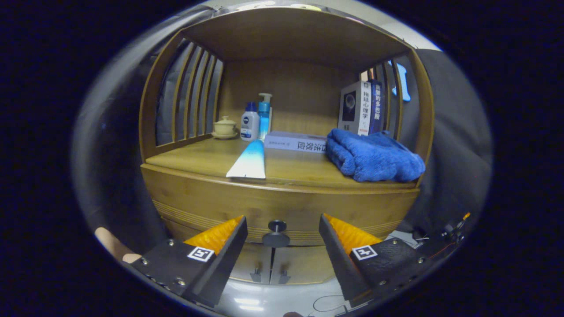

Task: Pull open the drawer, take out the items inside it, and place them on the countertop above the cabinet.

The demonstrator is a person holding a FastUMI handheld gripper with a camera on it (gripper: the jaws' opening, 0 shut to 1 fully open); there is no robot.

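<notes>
Tool (282, 229) spread wide, squared up to the drawer (282, 207) knob (276, 233) just ahead; drawer looks shut, I think. Tube (249, 162) and towel (372, 154) lie on the bench (198, 160) above.

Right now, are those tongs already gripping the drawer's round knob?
No: the tongs stand open, and the knob on the shut drawer sits in the gap between them, touched by neither finger.

The gripper (282, 229) fingers stand spread, with the drawer knob (276, 234) unobstructed between them. On the countertop (198, 160), a tube (249, 161) occupies the front centre, and a blue towel (372, 155) and flat book (296, 141) block the right. The left front remains free.
</notes>
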